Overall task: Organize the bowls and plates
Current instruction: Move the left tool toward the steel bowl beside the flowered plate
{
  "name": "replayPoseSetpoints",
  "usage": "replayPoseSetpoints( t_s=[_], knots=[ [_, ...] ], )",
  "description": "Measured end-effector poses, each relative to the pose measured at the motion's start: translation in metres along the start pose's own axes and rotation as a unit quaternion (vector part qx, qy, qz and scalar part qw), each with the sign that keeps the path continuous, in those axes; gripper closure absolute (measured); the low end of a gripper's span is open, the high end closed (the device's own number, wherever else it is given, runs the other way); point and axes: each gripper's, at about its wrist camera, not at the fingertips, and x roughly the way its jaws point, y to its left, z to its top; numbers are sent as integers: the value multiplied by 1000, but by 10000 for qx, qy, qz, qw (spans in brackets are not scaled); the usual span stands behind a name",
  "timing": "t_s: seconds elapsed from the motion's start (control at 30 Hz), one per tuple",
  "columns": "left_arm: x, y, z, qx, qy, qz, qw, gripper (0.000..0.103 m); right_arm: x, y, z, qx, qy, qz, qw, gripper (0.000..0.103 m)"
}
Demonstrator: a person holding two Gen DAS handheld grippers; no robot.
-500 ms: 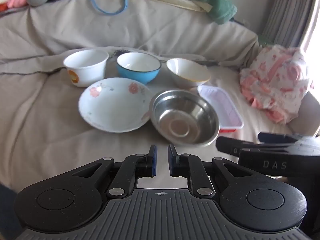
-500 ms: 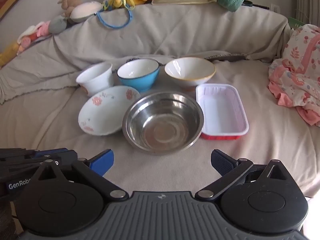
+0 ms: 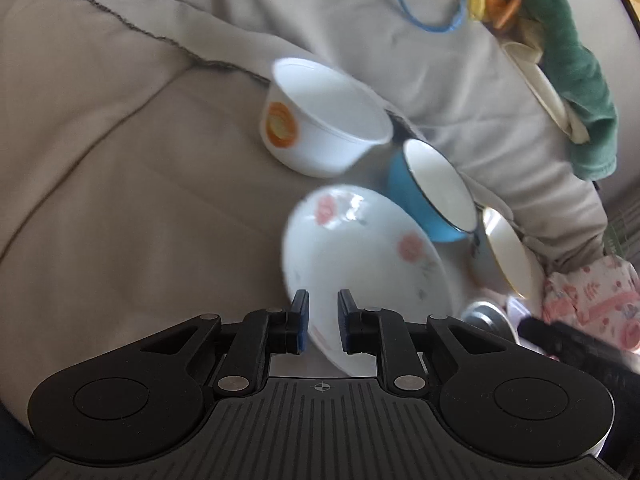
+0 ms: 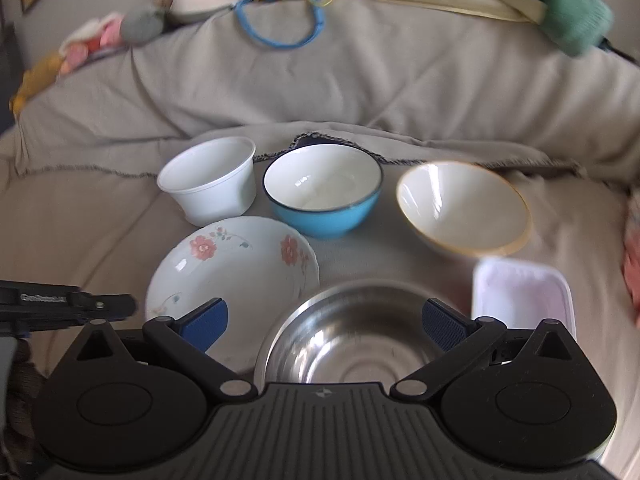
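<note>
Left view – step: the left gripper (image 3: 323,326) is lined up on the near rim of the flowered plate (image 3: 368,264), so picking this plate up looks like the step in hand.
Left view – gripper: fingers narrowly parted, one on each side of the plate's edge; whether they touch it I cannot tell.
Left view – pose: the view is rolled hard to one side, so the tool is held tilted, low over the beige blanket (image 3: 120,208).
Left view – next move: probably squeeze on the rim, then lift without knocking the white cup (image 3: 324,120) or the blue bowl (image 3: 432,188) beyond.
Right view – gripper: the right gripper (image 4: 322,322) is spread wide, holding nothing.
Right view – pose: level and low, pointing over the steel bowl (image 4: 344,344), which sits between its fingers in the view.
Right view – layout: plate beside the steel bowl; white cup, blue bowl and cream bowl (image 4: 464,210) in a row behind; pink tray (image 4: 524,294) at the right.
Right view – progress: nothing stacked yet – an early stage, by my reading.
</note>
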Motion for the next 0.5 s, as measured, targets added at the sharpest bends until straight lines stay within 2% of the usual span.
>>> replayPoseSetpoints(
  t_s=[0.03, 0.13, 0.17, 0.27, 0.33, 0.4, 0.5],
  knots=[
    [3, 7, 7, -28, 2, -11, 10000, 85, 13, 2, 9, 24, 87, 72, 9999, 1],
    [16, 18, 18, -76, 31, -56, 10000, 85, 55, 3, 33, 169, 654, 300, 9973, 19],
    [21, 19, 20, -76, 66, -99, 9999, 85, 65, 4, 42, 211, 696, 383, 9966, 24],
    [35, 20, 22, -66, 164, -74, 9998, 85, 94, 14, 54, 105, 831, 258, 9962, 29],
    [44, 21, 21, -68, 234, -8, 9997, 85, 113, 17, 50, 109, 1110, 126, 9937, 29],
    [51, 24, 20, -87, 300, -89, 9995, 85, 125, 18, 45, 172, 1399, 166, 9899, 29],
    [64, 32, 20, -245, 426, -263, 9984, 85, 139, 25, 42, 200, 1592, 188, 9869, 28]
  ],
)
